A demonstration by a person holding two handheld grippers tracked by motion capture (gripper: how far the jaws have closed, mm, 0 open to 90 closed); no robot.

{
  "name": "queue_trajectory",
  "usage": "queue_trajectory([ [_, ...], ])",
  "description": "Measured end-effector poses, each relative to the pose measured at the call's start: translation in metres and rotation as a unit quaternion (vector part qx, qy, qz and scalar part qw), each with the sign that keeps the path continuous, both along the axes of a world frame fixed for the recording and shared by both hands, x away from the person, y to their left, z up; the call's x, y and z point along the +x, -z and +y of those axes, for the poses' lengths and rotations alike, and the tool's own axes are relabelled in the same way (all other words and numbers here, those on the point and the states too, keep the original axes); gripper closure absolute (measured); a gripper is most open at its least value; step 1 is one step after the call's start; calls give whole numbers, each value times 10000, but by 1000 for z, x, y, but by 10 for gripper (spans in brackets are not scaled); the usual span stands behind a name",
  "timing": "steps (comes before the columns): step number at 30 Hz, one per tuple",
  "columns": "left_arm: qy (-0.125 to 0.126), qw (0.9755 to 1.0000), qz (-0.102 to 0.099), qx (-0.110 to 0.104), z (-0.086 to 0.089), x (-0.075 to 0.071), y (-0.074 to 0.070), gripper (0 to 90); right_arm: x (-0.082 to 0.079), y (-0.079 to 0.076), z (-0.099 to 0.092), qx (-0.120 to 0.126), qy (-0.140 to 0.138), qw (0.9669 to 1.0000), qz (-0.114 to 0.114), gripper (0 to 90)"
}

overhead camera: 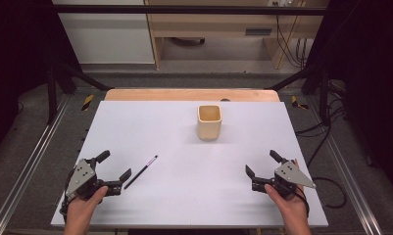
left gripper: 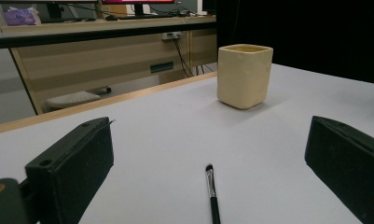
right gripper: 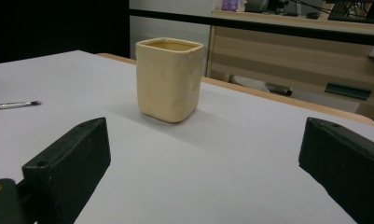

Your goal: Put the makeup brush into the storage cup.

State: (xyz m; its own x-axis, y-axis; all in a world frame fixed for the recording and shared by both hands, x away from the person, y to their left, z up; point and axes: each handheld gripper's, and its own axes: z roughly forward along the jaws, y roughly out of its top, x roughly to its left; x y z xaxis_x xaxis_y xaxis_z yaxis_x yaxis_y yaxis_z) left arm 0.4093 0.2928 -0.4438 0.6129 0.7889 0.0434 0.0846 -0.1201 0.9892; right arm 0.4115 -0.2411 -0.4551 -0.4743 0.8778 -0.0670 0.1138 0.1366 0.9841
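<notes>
the white table takes up most of the high view, its wooden far edge showing behind the cup. the cream square cup stands upright on the far half of the table, open mouth up; every place below is told from this cup.

the left gripper rests on the near left part of the table, well apart from the cup, held in a hand that comes in from the near edge. its jaws stand wide apart with nothing between the pads. in the left gripper view the brush lies between and just ahead of the two black jaws, untouched.

the right gripper sits near and to the right of the cup, also well apart from it, jaws spread wide and empty. in the right gripper view the cup stands ahead between the jaws.

the thin black brush lies flat on the table, near and to the left of the cup, its bristle tip pointing toward the cup, its handle end just beside the left gripper.
</notes>
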Motion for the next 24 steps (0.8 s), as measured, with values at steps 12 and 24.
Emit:
queue_trajectory([
  [12,19,9995,296,145,-3,-5,-2,12,-3,-3,-3,-4,243,9997,-30,25],
  [24,2,9952,788,579,-17,5,-10,17,-3,-6,-5,92,316,9995,24,22],
])
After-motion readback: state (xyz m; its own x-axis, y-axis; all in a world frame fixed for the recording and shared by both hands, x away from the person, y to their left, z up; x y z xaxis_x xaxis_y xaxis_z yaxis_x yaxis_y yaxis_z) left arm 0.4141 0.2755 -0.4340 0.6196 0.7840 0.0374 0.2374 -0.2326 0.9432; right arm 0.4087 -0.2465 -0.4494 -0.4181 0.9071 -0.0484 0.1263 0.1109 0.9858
